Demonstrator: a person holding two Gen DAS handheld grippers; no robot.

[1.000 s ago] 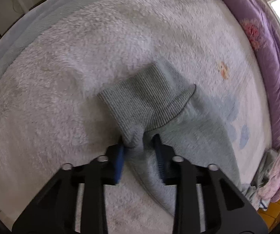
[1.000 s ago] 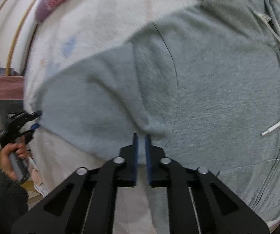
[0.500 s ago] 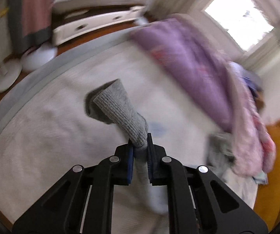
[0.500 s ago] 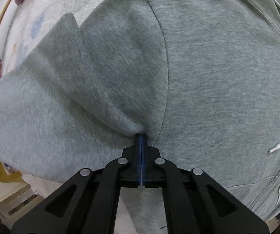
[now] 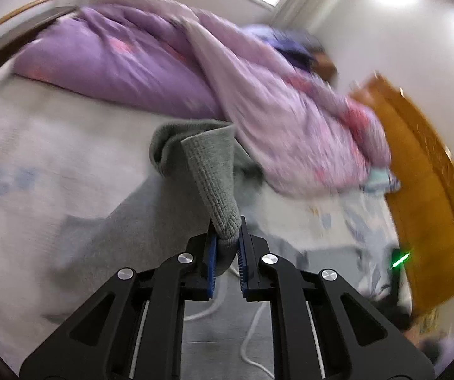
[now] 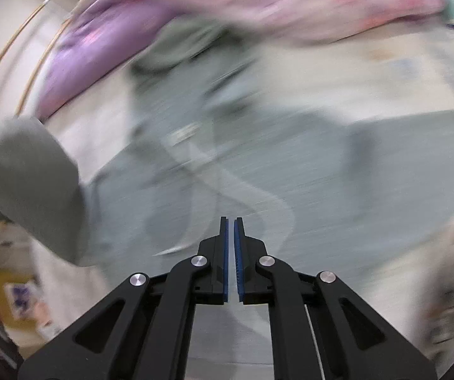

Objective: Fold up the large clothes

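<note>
Jaws of left gripper [image 5: 226, 237] pinch grey ribbed cuff [image 5: 214, 183]; right gripper [image 6: 230, 237] jaws nearly closed, nothing between. Purple quilt [image 5: 125, 63] crowds far side of bed [image 5: 37, 133]; wooden board [image 5: 423, 190] right.

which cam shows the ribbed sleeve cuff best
The left wrist view: the ribbed cuff sits sharp and central, pinched in the left gripper. The right wrist view is motion-blurred; it shows only a grey sleeve lifted at the left edge, cuff ribbing not discernible, and the right gripper holds nothing.
</note>
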